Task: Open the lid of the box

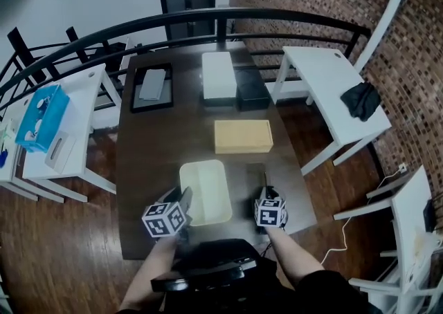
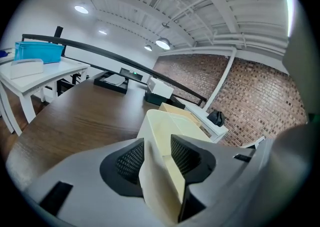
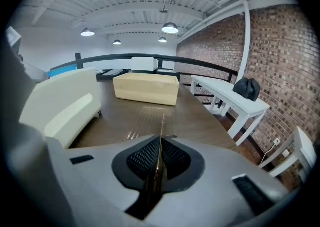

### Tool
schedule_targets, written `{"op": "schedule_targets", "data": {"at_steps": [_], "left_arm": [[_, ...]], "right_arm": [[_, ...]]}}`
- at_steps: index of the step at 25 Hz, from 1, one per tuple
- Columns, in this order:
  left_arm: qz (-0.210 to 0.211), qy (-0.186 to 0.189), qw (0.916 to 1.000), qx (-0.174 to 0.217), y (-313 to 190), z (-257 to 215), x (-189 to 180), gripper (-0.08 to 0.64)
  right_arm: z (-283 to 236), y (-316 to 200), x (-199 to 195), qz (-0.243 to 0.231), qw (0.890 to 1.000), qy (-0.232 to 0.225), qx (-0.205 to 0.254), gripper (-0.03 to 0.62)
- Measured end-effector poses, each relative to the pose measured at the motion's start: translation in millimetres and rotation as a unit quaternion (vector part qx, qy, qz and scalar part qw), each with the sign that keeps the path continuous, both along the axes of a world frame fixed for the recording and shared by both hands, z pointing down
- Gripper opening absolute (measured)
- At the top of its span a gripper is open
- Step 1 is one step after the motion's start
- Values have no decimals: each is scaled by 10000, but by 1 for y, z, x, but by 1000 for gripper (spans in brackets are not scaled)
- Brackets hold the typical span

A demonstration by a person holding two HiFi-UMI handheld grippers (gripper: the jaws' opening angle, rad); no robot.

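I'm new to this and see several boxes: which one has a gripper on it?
The cream box nearest the person: the left gripper clamps its rim. The tan box, white box and black box lie farther off, untouched.

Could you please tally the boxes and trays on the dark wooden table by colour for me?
Black: 2, the black box and the black tray
White: 1, the white box
Tan: 1, the tan box
Cream: 1, the cream box
Total: 5
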State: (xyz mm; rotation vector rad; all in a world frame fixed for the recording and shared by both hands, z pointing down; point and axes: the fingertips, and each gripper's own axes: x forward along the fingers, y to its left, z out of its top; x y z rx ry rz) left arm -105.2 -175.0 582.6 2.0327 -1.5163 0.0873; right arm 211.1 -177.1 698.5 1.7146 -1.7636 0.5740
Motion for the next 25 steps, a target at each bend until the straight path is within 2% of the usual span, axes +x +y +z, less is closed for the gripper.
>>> {"op": "schedule_targets", "data": {"at_steps": [3,7,10,11,15,19,21,24,25], "left_arm": [[7,-84,10000,49,1,-2,0,149],[15,-155,9999,51,1,-2,1,149],[53,-130,9999,98,0,-1,1,149],[74,-130,9998,127,0,-1,1,149],[98,-119,9997,193,0,-1,0,150],[23,5,9996,293,2,-10,-6,166],[-33,89,9984,562,6,-29,-11,164],[5,282,9917,1251,13,-71,-20,148],[109,388,9876,1515,18,-86,-22,129]], "right_arm": [[5,-2,-8,-103,9999,-118,55,17],[26,3,2,46,9999,-147,-69,18],[25,3,-2,-92,9995,-298,-45,20],[22,4,-5,-157,9992,-368,-9,43],[-2,3,-7,-262,9967,-641,428,44],[-55,1,-3,-140,9846,-1423,1005,54],[-85,-1,1,-136,9754,-1729,1363,54],[-143,2,8,-243,9620,-1867,1978,47],[-160,5,9,-305,9596,-1816,2128,4]]}}
